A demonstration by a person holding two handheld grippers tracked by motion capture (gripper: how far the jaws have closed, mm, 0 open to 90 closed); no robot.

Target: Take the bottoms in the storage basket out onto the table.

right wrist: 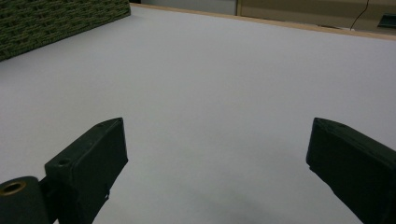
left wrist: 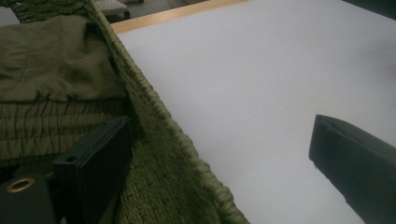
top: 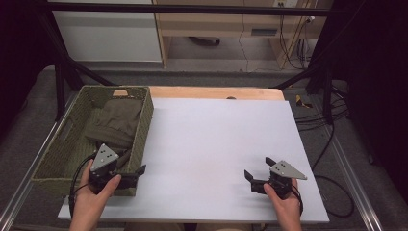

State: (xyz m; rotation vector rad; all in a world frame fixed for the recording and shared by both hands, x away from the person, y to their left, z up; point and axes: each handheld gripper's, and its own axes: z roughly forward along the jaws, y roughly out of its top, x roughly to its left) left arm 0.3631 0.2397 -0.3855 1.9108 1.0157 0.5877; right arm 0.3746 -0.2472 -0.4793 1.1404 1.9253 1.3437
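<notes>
A: Two grippers, left gripper [top: 129, 177] and right gripper [top: 256, 177], both gape wide, holding nothing; the cloth [top: 113, 121] lies in the basket [top: 144, 125], upper left.

B: The left straddles the basket's wall; closing could pinch wicker, not cloth.

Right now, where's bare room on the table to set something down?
The white board is bare from the basket wall across to the right gripper, and back to the wooden edge. Crowded: inside the basket, taken up by the green cloth, with the left gripper straddling its wall.

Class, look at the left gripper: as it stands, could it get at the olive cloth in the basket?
Probably yes: the open left gripper straddles the basket wall, and the cloth lies uncovered just inside.
</notes>
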